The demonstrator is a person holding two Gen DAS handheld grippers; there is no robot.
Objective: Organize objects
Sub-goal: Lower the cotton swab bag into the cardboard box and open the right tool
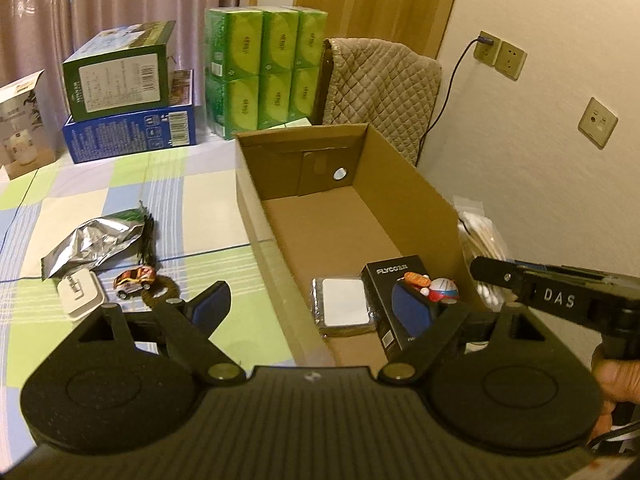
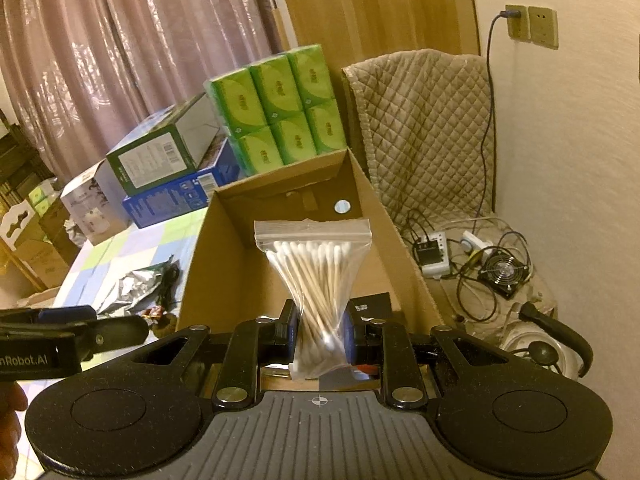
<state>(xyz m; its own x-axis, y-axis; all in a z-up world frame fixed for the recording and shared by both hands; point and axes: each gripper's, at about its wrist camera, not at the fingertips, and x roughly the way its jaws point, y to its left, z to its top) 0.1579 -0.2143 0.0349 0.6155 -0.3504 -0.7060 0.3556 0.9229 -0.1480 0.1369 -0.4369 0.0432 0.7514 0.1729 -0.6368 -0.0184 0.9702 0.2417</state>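
In the right wrist view, my right gripper [image 2: 320, 336] is shut on a clear zip bag of cotton swabs [image 2: 316, 268], held upright over the open cardboard box [image 2: 208, 272]. In the left wrist view, my left gripper [image 1: 312, 308] is open and holds nothing; it straddles the left wall of the cardboard box [image 1: 404, 184]. Inside the box lie a black FLYCO box [image 1: 390, 276], a foil-edged white packet [image 1: 344, 308], a small orange toy [image 1: 416, 279] and a round red-blue toy [image 1: 443, 290]. The right gripper body [image 1: 560, 298] shows at the right edge.
On the checked tablecloth left of the box lie a silver foil bag [image 1: 92, 244], a white case [image 1: 80, 294], a toy car [image 1: 134, 280] and a brown ring [image 1: 166, 294]. Green tissue packs [image 1: 264, 72] and stacked boxes [image 1: 128, 112] stand behind. A quilted chair [image 2: 424, 132] holds cables and a fan [image 2: 504, 272].
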